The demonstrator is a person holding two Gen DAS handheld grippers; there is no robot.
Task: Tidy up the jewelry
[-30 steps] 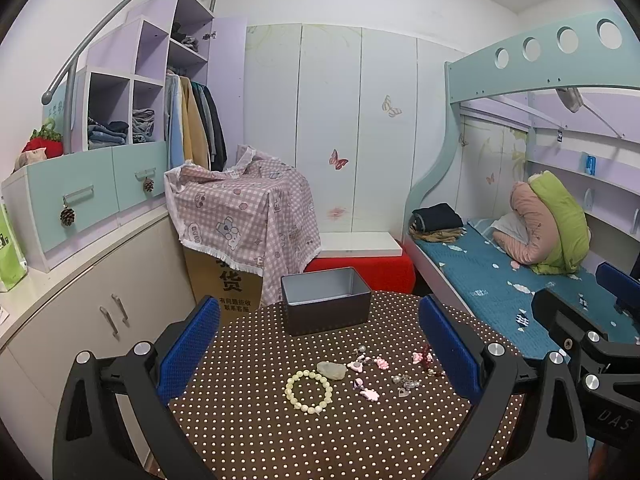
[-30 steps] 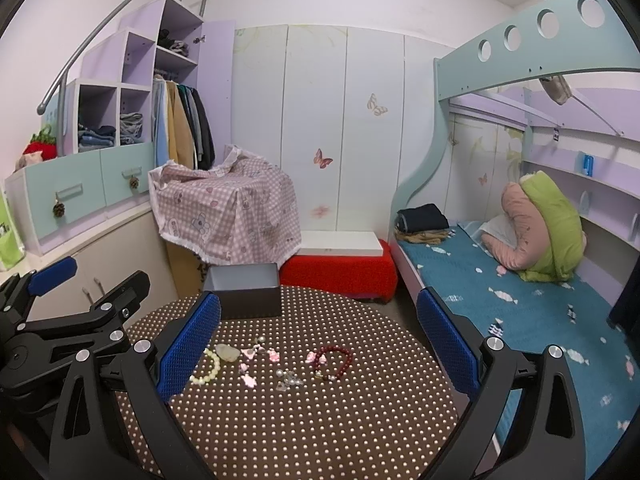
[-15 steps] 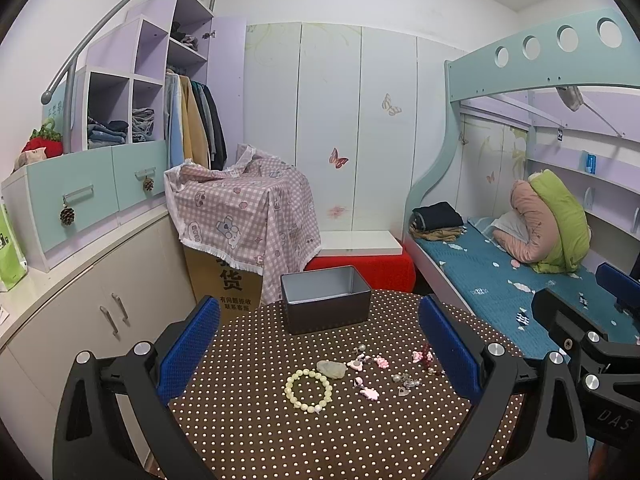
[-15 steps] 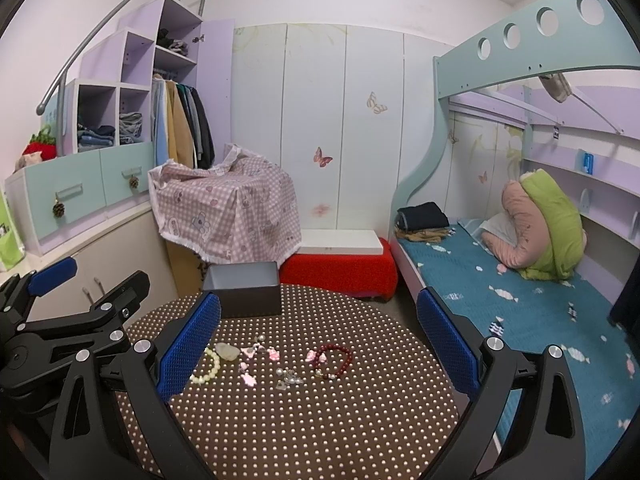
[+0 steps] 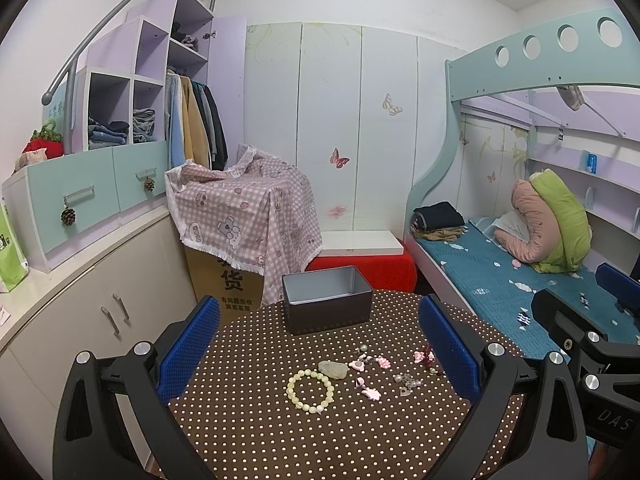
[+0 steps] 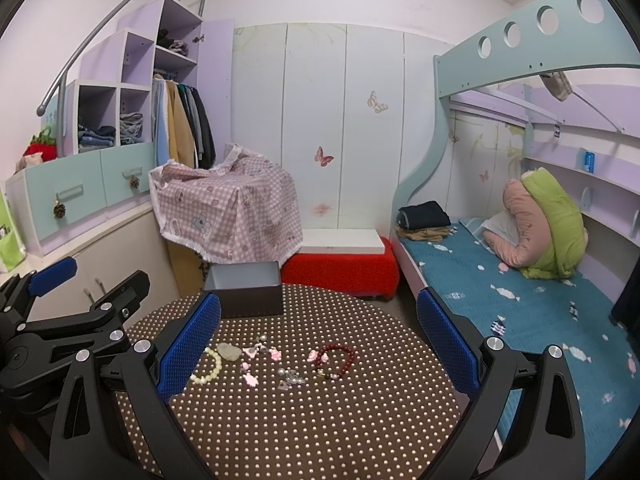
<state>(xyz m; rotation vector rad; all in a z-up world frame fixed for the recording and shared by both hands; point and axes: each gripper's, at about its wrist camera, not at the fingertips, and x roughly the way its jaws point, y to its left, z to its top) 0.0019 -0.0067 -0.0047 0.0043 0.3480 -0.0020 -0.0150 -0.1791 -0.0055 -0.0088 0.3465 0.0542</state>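
Jewelry lies loose on a round table with a brown polka-dot cloth [image 5: 256, 432]. A pale bead bracelet [image 5: 310, 390], a greenish stone [image 5: 333, 369], pink charms [image 5: 370, 393] and a silver piece [image 5: 406, 380] lie in front of my open, empty left gripper [image 5: 320, 346]. A dark red bead bracelet [image 6: 336, 360] shows in the right wrist view, between the fingers of my open, empty right gripper [image 6: 318, 344]. An open dark box [image 5: 326, 298] stands at the table's far edge, behind the jewelry. Both grippers hover above the table's near side.
A bed with a teal sheet [image 5: 500, 276] runs along the right. A cabinet [image 5: 100, 300] with drawers stands left. A pink checked cloth covers a carton [image 5: 244, 216] behind the table, beside a red stool with a white board [image 5: 360, 244].
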